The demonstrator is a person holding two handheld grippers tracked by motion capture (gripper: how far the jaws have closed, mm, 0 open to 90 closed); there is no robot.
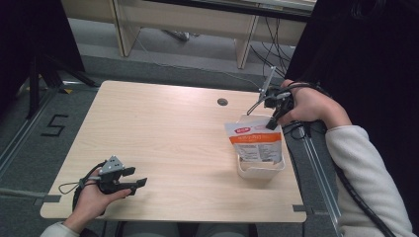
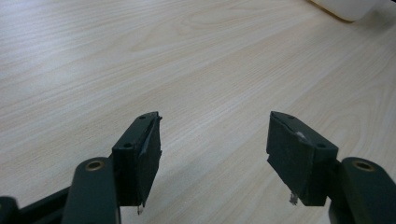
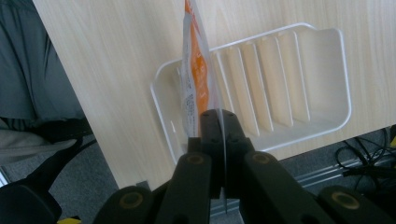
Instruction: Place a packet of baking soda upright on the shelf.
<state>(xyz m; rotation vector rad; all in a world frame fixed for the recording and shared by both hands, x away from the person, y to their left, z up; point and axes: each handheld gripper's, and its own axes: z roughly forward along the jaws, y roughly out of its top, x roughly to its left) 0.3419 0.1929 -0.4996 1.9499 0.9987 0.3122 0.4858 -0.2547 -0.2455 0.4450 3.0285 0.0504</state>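
Note:
A white and orange pouch (image 1: pixel 256 142) stands upright in a white slotted tray (image 1: pixel 261 170) at the table's right side. My right gripper (image 1: pixel 272 122) is shut on the pouch's top edge; in the right gripper view the pouch (image 3: pixel 196 79) runs edge-on from the closed jaws down into the tray (image 3: pixel 327 88), in the slot nearest the tray's end wall. My left gripper (image 1: pixel 136 183) rests low over the table's near left corner, held in a hand, jaws wide apart. In the left gripper view its pads (image 2: pixel 140 154) frame bare wood with nothing between them.
The light wooden table (image 1: pixel 163 128) has a round cable hole (image 1: pixel 222 101) near its far edge. The tray sits close to the table's right edge. Cables and a metal rail lie on the floor to the right. A desk frame stands beyond the table.

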